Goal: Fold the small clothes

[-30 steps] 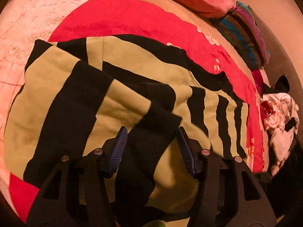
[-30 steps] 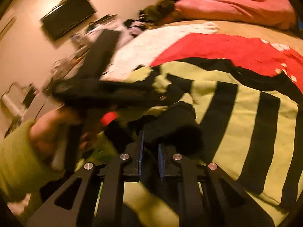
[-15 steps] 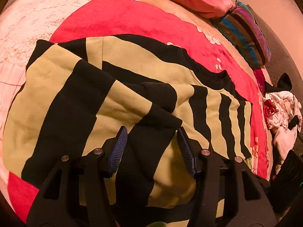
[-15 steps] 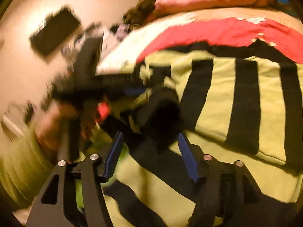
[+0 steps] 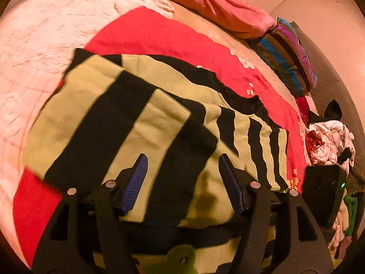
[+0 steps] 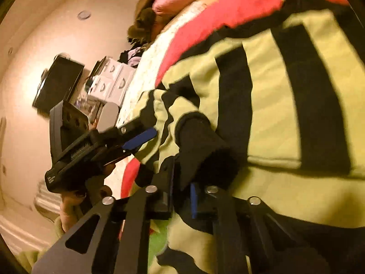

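A yellow-green and black striped sweater [image 5: 141,123] lies spread on the red blanket [image 5: 159,36] on the bed, one sleeve folded across its body. My left gripper [image 5: 182,178] is open and empty, hovering over the sweater's near edge. In the right wrist view the sweater [image 6: 273,118] fills the right side. My right gripper [image 6: 182,182] is shut on the sweater's black cuff [image 6: 200,146]. The left gripper [image 6: 136,140] shows at the left of that view, held in a hand.
A pink pillow [image 5: 205,2] and a striped cushion [image 5: 289,57] lie at the bed's far end. A pile of clothes [image 5: 328,141] sits at the right. White fleece [image 5: 45,34] covers the bed's left. A dark screen [image 6: 57,80] and boxes [image 6: 111,80] stand against the wall.
My right gripper opened half a second ago and has now shut on the black cuff, and its view has tilted. My left gripper stayed open and drew back slightly over the sweater.
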